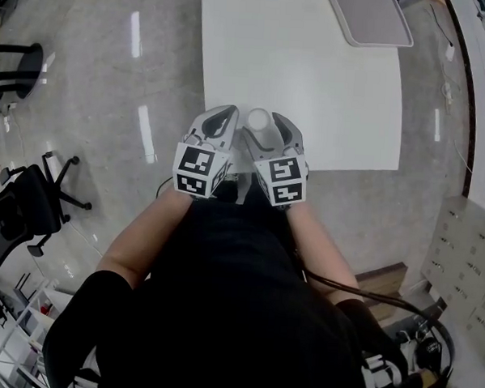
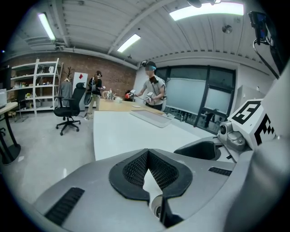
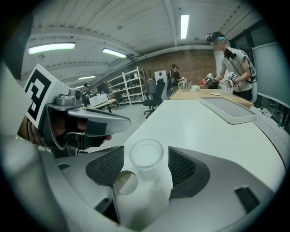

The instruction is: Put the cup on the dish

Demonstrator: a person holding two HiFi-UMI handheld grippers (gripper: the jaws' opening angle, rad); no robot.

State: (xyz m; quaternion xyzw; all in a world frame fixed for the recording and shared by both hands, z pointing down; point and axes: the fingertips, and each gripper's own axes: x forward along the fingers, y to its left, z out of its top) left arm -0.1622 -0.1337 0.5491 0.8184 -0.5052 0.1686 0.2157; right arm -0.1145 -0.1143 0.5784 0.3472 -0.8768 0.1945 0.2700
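A small translucent white cup [image 1: 258, 119] stands upright on the white table [image 1: 329, 88], near its front edge. My right gripper [image 1: 268, 127] is open around it. In the right gripper view the cup [image 3: 146, 156] sits between the two black pads, with a narrow gap on each side. My left gripper [image 1: 221, 117] rests just left of the right one, over the same table edge. Its pads [image 2: 136, 170] meet at the tip with nothing between them. No small dish shows. The only flat container is a grey tray [image 1: 369, 17] at the table's far end.
The grey tray [image 3: 227, 111] lies far down the long white table. A black office chair [image 1: 27, 206] stands on the floor to my left. People stand at a wooden table [image 3: 206, 94] at the back, with white shelves [image 2: 43, 84] along the brick wall.
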